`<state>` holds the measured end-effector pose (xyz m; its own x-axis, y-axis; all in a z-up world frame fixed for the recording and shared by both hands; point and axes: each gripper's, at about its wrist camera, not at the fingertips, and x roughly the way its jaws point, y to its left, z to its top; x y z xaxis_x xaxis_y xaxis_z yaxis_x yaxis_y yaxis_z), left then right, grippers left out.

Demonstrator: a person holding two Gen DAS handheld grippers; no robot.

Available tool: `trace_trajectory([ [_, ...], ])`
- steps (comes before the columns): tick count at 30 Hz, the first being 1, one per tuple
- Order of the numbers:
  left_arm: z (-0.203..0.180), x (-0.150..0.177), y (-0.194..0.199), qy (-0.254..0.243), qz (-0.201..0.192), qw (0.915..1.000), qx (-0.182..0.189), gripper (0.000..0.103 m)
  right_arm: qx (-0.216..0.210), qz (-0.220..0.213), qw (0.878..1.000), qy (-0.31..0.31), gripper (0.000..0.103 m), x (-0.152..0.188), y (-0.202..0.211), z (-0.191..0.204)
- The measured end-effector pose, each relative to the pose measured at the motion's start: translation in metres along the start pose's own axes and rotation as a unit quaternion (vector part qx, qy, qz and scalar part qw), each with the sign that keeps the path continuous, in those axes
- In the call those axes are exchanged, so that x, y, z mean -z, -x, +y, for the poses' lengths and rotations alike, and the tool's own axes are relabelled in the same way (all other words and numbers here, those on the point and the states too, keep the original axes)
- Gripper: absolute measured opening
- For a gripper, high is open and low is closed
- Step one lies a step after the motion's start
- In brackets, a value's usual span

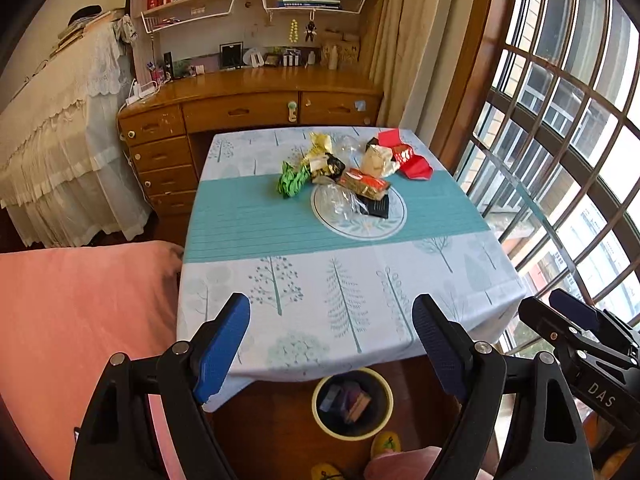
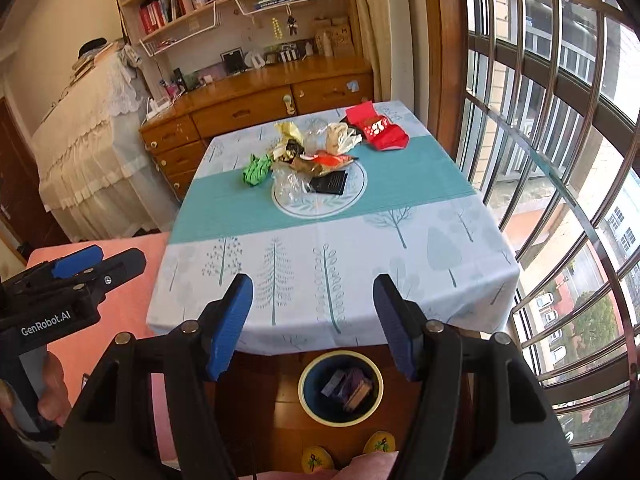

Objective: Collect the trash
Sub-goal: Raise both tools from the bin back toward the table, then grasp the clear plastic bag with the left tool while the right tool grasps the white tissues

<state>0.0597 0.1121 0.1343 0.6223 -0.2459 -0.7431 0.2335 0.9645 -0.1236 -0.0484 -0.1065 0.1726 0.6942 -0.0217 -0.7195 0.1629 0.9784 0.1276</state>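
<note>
The trash (image 1: pixel 352 172) lies heaped toward the 12 o'clock side of the worktop (image 1: pixel 344 288), a loose pile apparently waiting to be cleared: a green crumpled wrapper (image 1: pixel 291 180) at its 9 o'clock edge, a red packet (image 1: pixel 408 156) at 2 o'clock, clear plastic (image 1: pixel 336 204) and a black card (image 1: pixel 376 208) at 6 o'clock over the round print on the cloth. The bin (image 1: pixel 352 402) stands on the floor at 6 o'clock, just under the near edge of the worktop, probably so pieces can be dropped straight down; it already holds a few items. The left gripper (image 1: pixel 332 332) hovers over the near edge with its fingers spread wide and empty. The right gripper (image 2: pixel 312 308) is likewise wide open, holding nothing, well apart from the pile
</note>
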Motion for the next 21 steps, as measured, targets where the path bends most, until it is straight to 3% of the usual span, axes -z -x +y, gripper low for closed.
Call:
trace_trajectory([
  [11, 0.022, -0.04, -0.05, 0.041, 0.009, 0.9982, -0.043, 0.082, -0.02, 0.031, 0.999, -0.014, 0.06, -0.037, -0.082, -0.013],
  [13, 0.022, -0.051, -0.071, 0.049, 0.016, 0.9975, -0.047, 0.081, -0.03, 0.036, 0.999, -0.007, 0.06, -0.05, -0.104, -0.016],
  [15, 0.02, -0.065, -0.093, 0.061, 0.025, 0.9968, -0.045, 0.073, -0.04, 0.043, 0.998, 0.0, 0.06, -0.065, -0.128, -0.021],
  [21, 0.002, -0.118, -0.186, 0.11, 0.09, 0.9895, -0.026, 0.073, -0.072, 0.077, 0.994, 0.035, 0.06, -0.125, -0.204, -0.043],
])
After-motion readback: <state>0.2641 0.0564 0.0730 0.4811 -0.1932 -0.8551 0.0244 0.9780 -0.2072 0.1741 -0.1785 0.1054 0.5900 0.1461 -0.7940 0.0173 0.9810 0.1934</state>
